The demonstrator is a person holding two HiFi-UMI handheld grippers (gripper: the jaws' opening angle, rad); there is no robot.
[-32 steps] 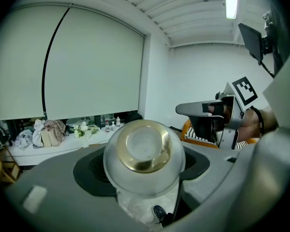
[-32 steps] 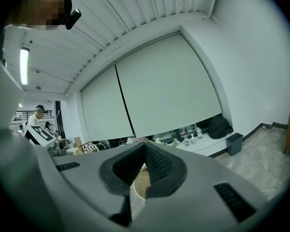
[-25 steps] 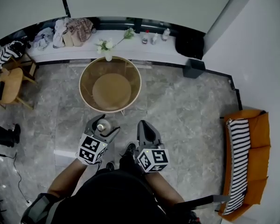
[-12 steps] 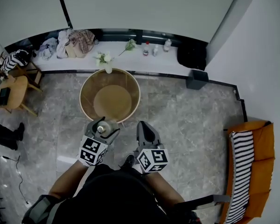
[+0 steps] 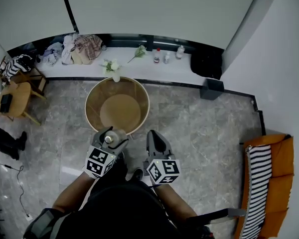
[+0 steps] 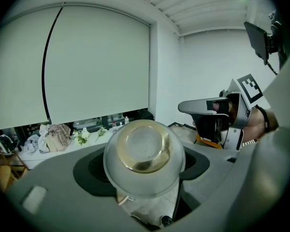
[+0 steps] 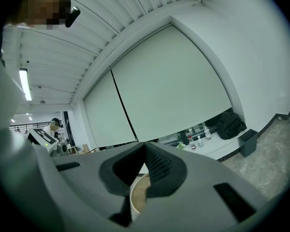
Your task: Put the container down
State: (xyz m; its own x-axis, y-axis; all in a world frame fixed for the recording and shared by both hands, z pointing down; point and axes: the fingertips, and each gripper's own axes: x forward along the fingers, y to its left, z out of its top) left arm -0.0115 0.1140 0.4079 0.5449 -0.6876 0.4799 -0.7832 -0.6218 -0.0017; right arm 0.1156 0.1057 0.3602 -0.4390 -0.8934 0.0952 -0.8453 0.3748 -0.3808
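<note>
**Container aloft at the surface's near rim**

The left tongs (image 5: 111, 135) are clamped on the container (image 6: 144, 154) and hold it in the air, right at the near rim of the round surface (image 5: 118, 111). The right tongs (image 7: 145, 151) are pressed together with nothing between them, just short of that same rim. By my read the carry is on and the put-down has not yet begun. The next move calls for reaching over the rim, lowering the container level onto the wooden top, then letting go.

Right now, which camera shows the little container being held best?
The left gripper view: the container fills the middle, round and clear with a gold-tinted end, clamped in the left gripper. The head view shows only a tiny pale spot. The right gripper view misses it.
</note>
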